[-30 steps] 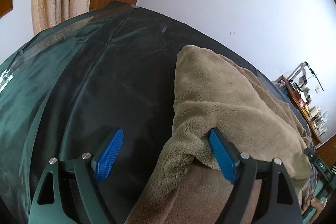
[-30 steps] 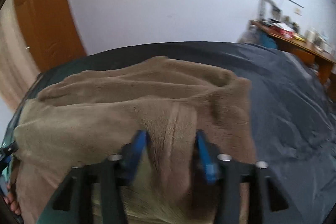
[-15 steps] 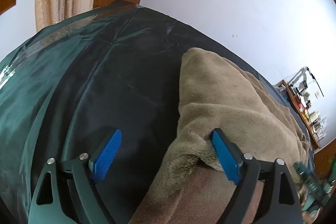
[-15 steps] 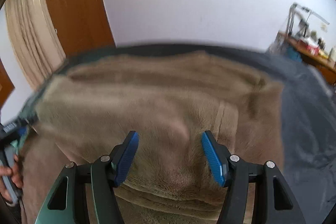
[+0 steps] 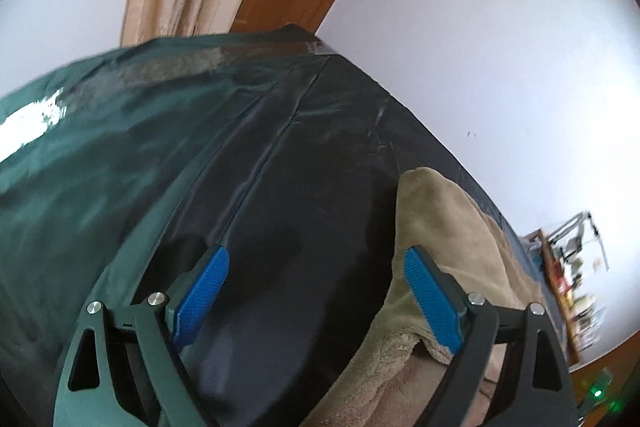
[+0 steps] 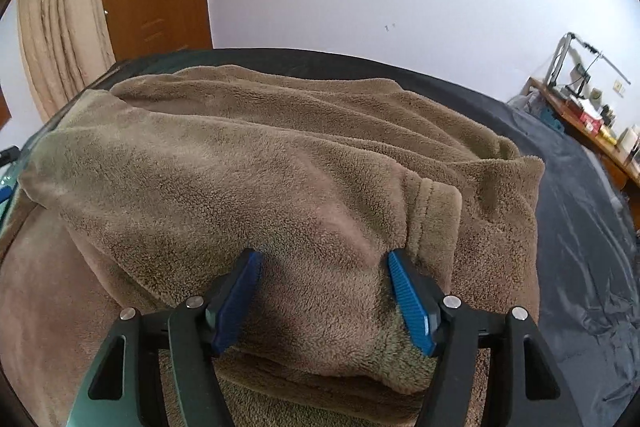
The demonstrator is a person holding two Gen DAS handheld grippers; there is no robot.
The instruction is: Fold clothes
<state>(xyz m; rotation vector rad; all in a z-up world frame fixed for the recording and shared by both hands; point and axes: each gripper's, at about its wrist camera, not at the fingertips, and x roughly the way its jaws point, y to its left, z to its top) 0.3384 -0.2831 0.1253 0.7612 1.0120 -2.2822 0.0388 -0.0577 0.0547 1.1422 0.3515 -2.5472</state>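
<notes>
On the dark bed cover (image 6: 592, 227) a brown fleece garment (image 6: 280, 167) lies folded, the left gripper (image 5: 316, 291) released at its nine o'clock edge, the right gripper (image 6: 324, 291), jaws just widening, seemingly released above the sleeve cuff (image 6: 434, 223); best smooth layers square before regripping.

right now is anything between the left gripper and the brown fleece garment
Nothing visible. The left gripper hangs open over bare dark sheet, and the brown fleece garment lies right beside its right-hand finger, edge on. The right gripper is already over the fleece, its jaws just opening.
</notes>
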